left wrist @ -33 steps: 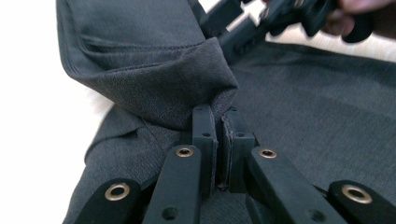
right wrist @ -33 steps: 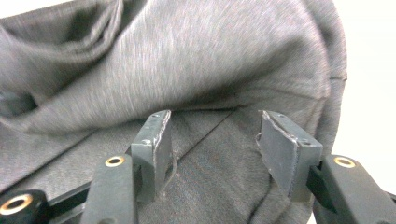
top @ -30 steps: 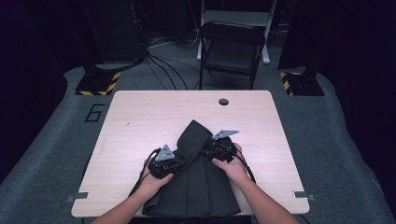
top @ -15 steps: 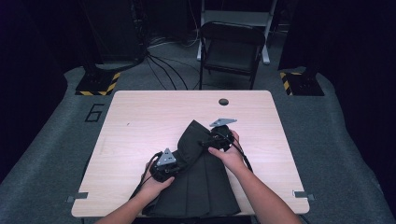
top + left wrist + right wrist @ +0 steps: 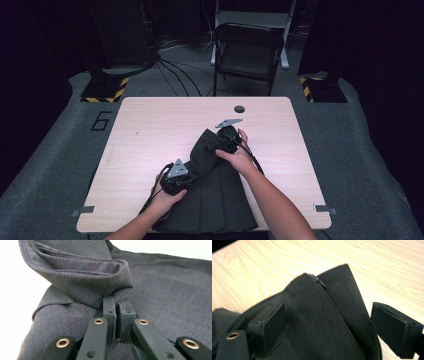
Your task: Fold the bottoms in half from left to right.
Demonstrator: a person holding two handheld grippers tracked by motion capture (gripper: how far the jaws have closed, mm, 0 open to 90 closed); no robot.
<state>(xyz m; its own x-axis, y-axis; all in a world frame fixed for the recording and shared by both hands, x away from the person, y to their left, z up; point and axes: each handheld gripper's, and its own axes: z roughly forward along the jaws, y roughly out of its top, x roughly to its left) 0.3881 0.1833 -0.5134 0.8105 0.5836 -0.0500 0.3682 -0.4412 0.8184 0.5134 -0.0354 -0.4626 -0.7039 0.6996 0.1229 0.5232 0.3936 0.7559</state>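
One dark grey garment, a pleated skirt by the look of it, lies on the near half of the wooden table, its wide hem hanging toward the person's edge and its narrow waist end pointing toward the far side. The waist end is folded over on itself, and a short zipper runs down from its tip in the right gripper view.

Judging from how the cloth lies, the step in hand is folding the waist end down and smoothing it. To do this well, the pinned side should stay anchored while the free gripper takes a fresh hold close to the edge of the fold, so the layers move together and the pleats below are not dragged askew.

The left gripper is clamped on a rolled fold of the fabric, its two pads pressed together with cloth pinched between them. In the high view it sits at the garment's left edge, the left hand wrapped around it and the forearm coming in low from the near edge.

The right gripper has just been opening; its jaws stand wide apart, straddling the folded waist tip without pressing on it. The right hand reaches farther out over the table, forearm angled across the skirt.
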